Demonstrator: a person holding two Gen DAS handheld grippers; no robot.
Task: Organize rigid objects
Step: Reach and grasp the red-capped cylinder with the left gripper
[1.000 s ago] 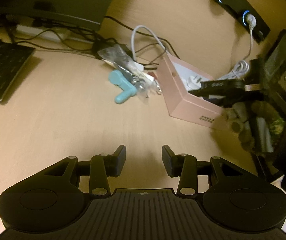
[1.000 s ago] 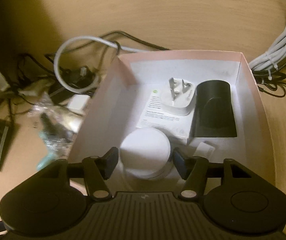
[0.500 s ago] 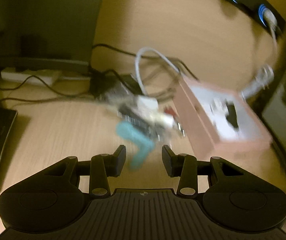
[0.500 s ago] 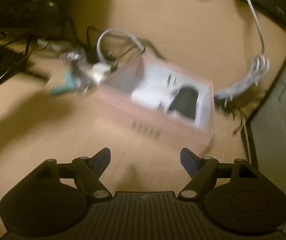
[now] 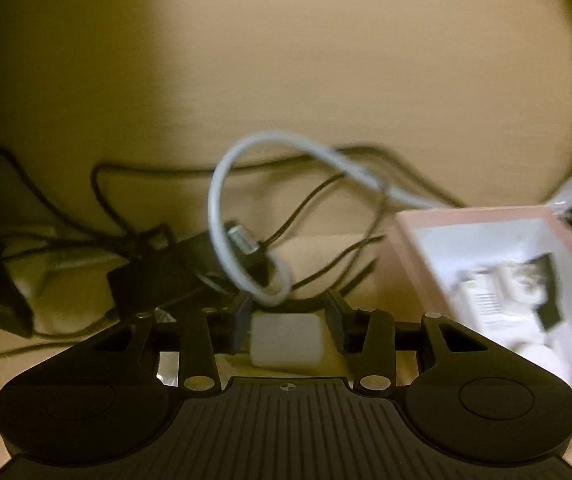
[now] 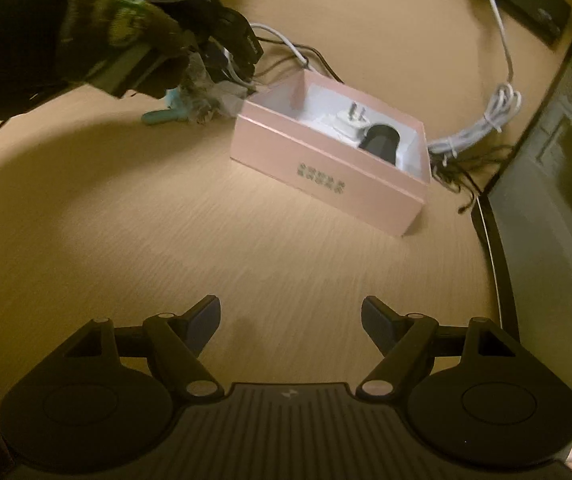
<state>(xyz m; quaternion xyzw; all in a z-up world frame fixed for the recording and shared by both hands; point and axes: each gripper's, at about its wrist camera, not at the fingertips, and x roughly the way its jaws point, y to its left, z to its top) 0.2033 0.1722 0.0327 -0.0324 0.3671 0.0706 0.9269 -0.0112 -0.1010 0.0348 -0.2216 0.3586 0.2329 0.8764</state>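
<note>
Rigid objects are split between 2 places: a white plug adapter (image 6: 349,120) and a black curved piece (image 6: 381,142) lie inside the pink box (image 6: 325,172), while a white charger block (image 5: 286,340), a teal piece (image 6: 158,118) and some crinkled clear wrapping sit in the clutter just beside the box's left end. What has changed is that your 2 hands have swapped roles. A second ago your right tongs (image 6: 290,316) were down inside the box, straddling a round white piece; now they are pulled well back over the bare surface (image 6: 206,220), spread wide with nothing between them, so that drop looks finished and the round piece is probably behind the box's near wall, where this view cannot show it. Your left tongs (image 5: 287,320) have meanwhile swept from open surface into the clutter and now sit astride the charger block, part open, with a pad close on either side; the blurred wrist view seems to show a sliver of gap, so I judge them not yet pinching. That makes the block the next piece bound for the box. Your left hand (image 6: 126,32), gloved, is angled steeply down over the pile, with the box just to its right. Mind the white cable loop (image 5: 216,200) arching right ahead of the tips and the thin black leads around it: they could snag as you lift. Your right hand tilts down toward the surface, well clear of everything.
</note>
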